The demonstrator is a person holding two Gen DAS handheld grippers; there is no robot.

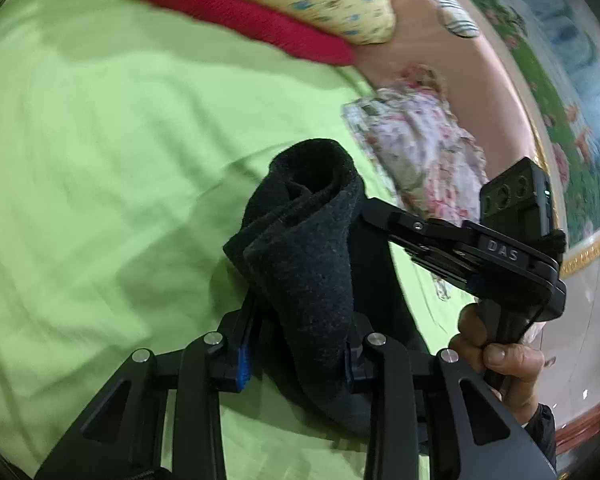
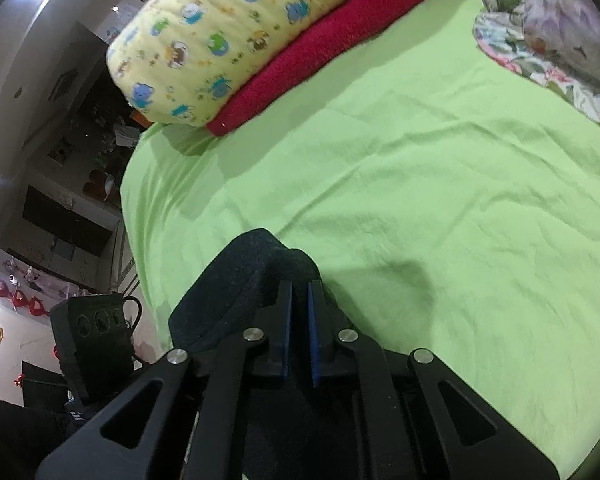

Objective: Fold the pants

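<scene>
My left tongs [image 1: 296, 354] and right tongs [image 2: 299, 322] are both clamped on the dark pants [image 1: 304, 248], bunched above the green bed's [image 1: 100, 160] near edge, ready to spread.

Dark charcoal fleece pants [image 1: 304, 264], bunched into a thick rolled fold, raised above the green sheet [image 1: 100, 160].

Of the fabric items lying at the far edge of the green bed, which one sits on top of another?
The yellow cartoon-print pillow: it rests on the red towel, which lies flat on the green sheet. The floral blanket lies apart, bunched on its own.
</scene>
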